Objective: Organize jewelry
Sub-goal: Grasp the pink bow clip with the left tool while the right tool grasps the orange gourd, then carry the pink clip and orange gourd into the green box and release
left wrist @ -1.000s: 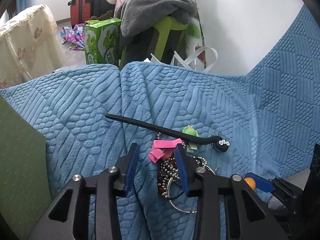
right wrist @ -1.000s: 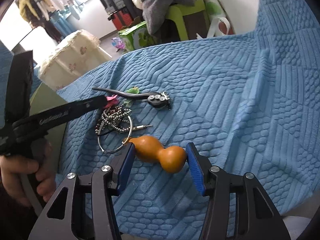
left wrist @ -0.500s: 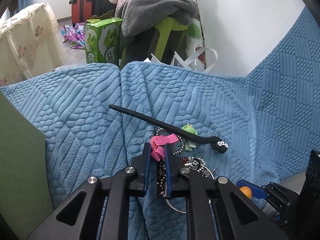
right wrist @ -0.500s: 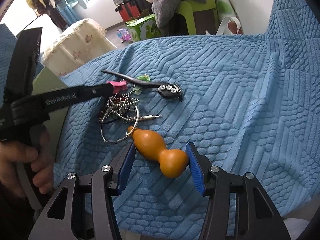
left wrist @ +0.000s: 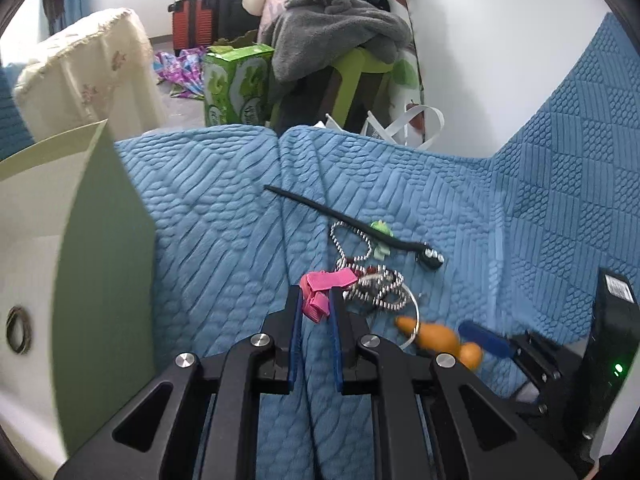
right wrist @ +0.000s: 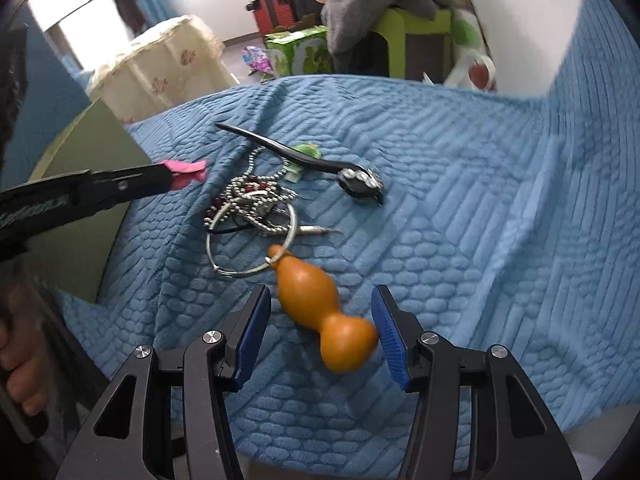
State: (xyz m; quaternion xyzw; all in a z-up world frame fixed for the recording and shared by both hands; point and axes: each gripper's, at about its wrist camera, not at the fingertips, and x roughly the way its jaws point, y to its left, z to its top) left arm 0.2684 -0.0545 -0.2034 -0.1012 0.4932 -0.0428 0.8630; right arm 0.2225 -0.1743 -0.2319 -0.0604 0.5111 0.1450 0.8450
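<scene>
Left gripper is pinching the pink ribbon bow near the green paper bag; right gripper, spread, is straddling the orange gourd pendant. Bead chains and black hair stick are lying unsorted mid-blanket.

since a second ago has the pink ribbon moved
Yes. The pink ribbon, pinched in the left gripper, has been pulled back from the black hair stick it lay against, toward the green box.
</scene>
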